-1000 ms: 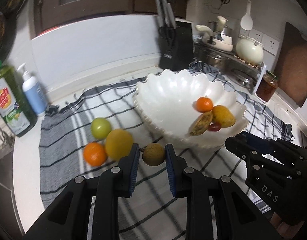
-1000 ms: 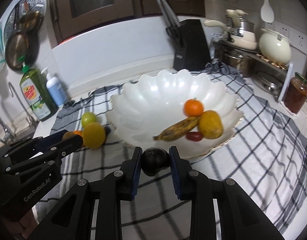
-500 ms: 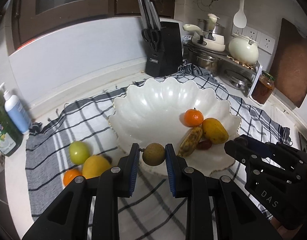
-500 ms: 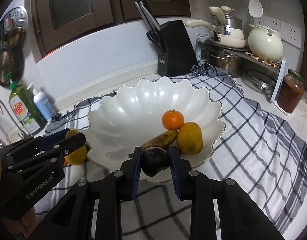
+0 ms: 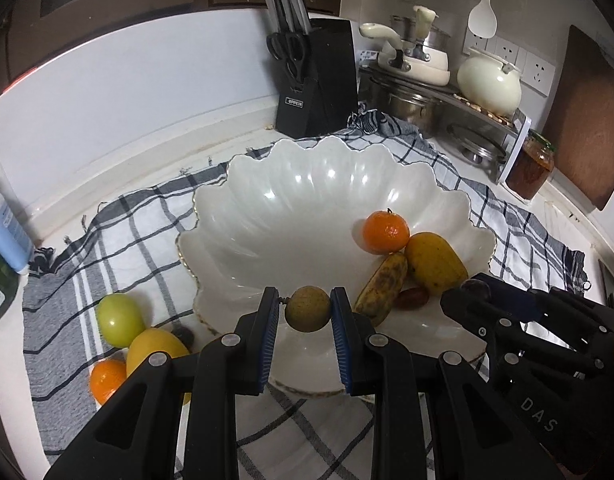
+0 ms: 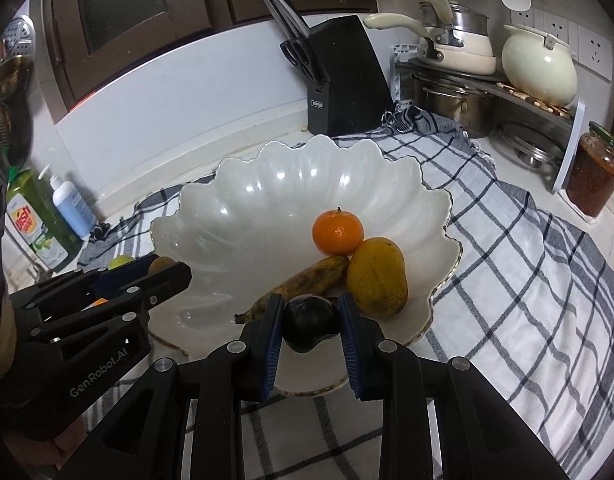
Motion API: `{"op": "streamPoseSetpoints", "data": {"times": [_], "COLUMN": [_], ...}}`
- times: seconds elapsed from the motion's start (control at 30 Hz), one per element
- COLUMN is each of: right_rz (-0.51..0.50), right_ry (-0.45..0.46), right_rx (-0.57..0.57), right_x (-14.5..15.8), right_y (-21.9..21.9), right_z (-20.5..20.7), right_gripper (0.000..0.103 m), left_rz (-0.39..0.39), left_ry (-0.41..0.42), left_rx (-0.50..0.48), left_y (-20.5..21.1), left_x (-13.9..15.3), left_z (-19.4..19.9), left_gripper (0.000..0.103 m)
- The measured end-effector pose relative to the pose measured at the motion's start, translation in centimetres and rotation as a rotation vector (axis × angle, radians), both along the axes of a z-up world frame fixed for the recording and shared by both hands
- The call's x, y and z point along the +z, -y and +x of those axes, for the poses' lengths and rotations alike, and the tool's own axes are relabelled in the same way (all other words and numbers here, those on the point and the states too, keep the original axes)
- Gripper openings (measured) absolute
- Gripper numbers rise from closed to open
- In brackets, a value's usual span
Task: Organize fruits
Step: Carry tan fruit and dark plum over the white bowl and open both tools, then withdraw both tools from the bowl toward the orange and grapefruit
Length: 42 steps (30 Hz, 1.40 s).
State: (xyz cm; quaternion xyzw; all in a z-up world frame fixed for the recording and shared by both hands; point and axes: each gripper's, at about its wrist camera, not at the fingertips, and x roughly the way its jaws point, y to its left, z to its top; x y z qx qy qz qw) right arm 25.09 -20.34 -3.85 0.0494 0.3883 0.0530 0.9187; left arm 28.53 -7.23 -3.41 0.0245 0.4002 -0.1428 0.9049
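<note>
A white scalloped bowl [image 5: 299, 184] [image 6: 267, 200] stands on a checked cloth. In it lie a tangerine [image 5: 386, 232] [image 6: 338, 231], a mango [image 5: 435, 262] [image 6: 377, 276], a spotted banana [image 5: 381, 282] [image 6: 303, 282] and a small red fruit [image 5: 413, 297]. My left gripper [image 5: 307, 310] is shut on a small brown round fruit [image 5: 308, 308] over the bowl's near side. My right gripper [image 6: 310, 318] is shut on a dark purple fruit [image 6: 310, 316], also over the bowl's near side. On the cloth to the left of the bowl lie a green fruit [image 5: 121, 319], a yellow fruit [image 5: 155, 350] and an orange [image 5: 107, 380].
A black knife block [image 5: 315, 84] [image 6: 347, 88] stands behind the bowl. Pots and a cream kettle [image 5: 489, 84] fill a rack at the back right, with a red jar [image 6: 595, 176] beside it. Soap bottles [image 6: 47, 216] stand at the left by the wall.
Both grippers have moved forward with their fruits, from over the cloth in front of the bowl to over the bowl's near side. The loose fruits have slid to the left of the left wrist view.
</note>
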Motion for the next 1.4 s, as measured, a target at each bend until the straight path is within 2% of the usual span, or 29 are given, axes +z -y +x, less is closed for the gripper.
{"op": "streamPoseSetpoints", "data": {"times": [0.07,0.17,0.23,0.3,0.53,0.83,0.97,1.13,1.4], "right_rz": [0.001,-0.005,-0.011,-0.023,-0.056,-0.091,-0.095,-0.099,-0.128], "right_ry": [0.0,0.005,0.012,0.028,0.057,0.08,0.099,0.109,0.127], "right_rx": [-0.004,-0.014,-0.028,-0.047,-0.082,-0.103,-0.102,-0.096,-0.07], "right_x": [0.0,0.1,0.2,0.5,1.5,2.9,3.6,4.1,4.5], "right_y": [0.1,0.1,0.2,0.2,0.0,-1.2,-2.0,-3.3,-5.9], "right_z": [0.1,0.1,-0.1,-0.3,-1.2,-3.0,-3.9,-4.8,-6.0], "right_gripper": [0.029,0.031,0.053,0.063,0.082,0.087,0.088,0.088,0.088], "left_rz": [0.002,0.009,0.008,0.009,0.009,0.001,0.001,-0.005,-0.014], "left_ry": [-0.002,0.002,0.004,0.007,0.031,0.062,0.076,0.099,0.102], "left_rx": [-0.001,0.005,0.009,0.015,0.048,0.093,0.103,0.134,0.18], "left_y": [0.1,0.0,-0.2,-0.4,-1.4,-3.6,-4.5,-6.2,-8.9], "left_x": [-0.1,-0.2,-0.1,0.0,0.9,2.2,2.8,3.6,3.4], "left_z": [0.1,0.0,-0.1,-0.2,-1.2,-3.4,-4.5,-5.8,-7.5], "left_gripper": [0.028,0.04,0.042,0.044,0.063,0.073,0.074,0.08,0.081]}}
